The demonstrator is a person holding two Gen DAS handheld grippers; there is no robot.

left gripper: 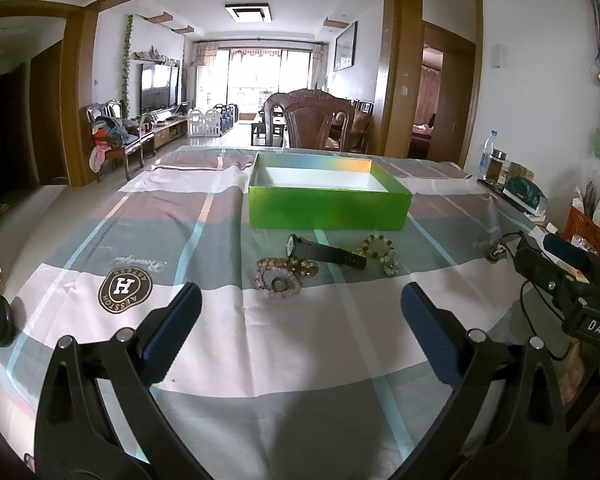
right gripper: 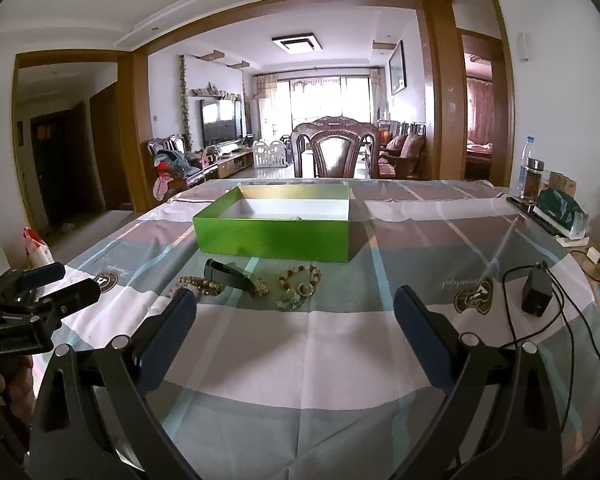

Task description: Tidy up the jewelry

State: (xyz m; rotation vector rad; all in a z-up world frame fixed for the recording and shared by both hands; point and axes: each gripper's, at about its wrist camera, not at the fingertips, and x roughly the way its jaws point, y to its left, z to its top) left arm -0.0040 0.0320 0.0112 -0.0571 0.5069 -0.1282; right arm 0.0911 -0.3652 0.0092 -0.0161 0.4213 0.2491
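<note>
An open green box [left gripper: 328, 204] [right gripper: 272, 236] with a white inside stands on the checked cloth. In front of it lies a small cluster of jewelry. It holds a black watch [left gripper: 324, 252] [right gripper: 230, 276], a pink bead bracelet [left gripper: 278, 286] around a dark ring, a brown bead bracelet [left gripper: 300, 266] [right gripper: 196, 284] and a yellow-brown bead bracelet [left gripper: 376, 245] [right gripper: 300, 274]. My left gripper [left gripper: 300, 300] hovers open just short of the cluster, nothing between its fingers. My right gripper [right gripper: 296, 300] is likewise open and empty, near the right-hand bracelets.
A wooden chair [right gripper: 336, 152] stands beyond the table's far edge. Along the right side are a water bottle [left gripper: 488, 152], a jar [left gripper: 496, 166], an orange basket [left gripper: 588, 236] and a black adapter [right gripper: 536, 292] with trailing cable. A black knob [left gripper: 0, 320] sits at the left.
</note>
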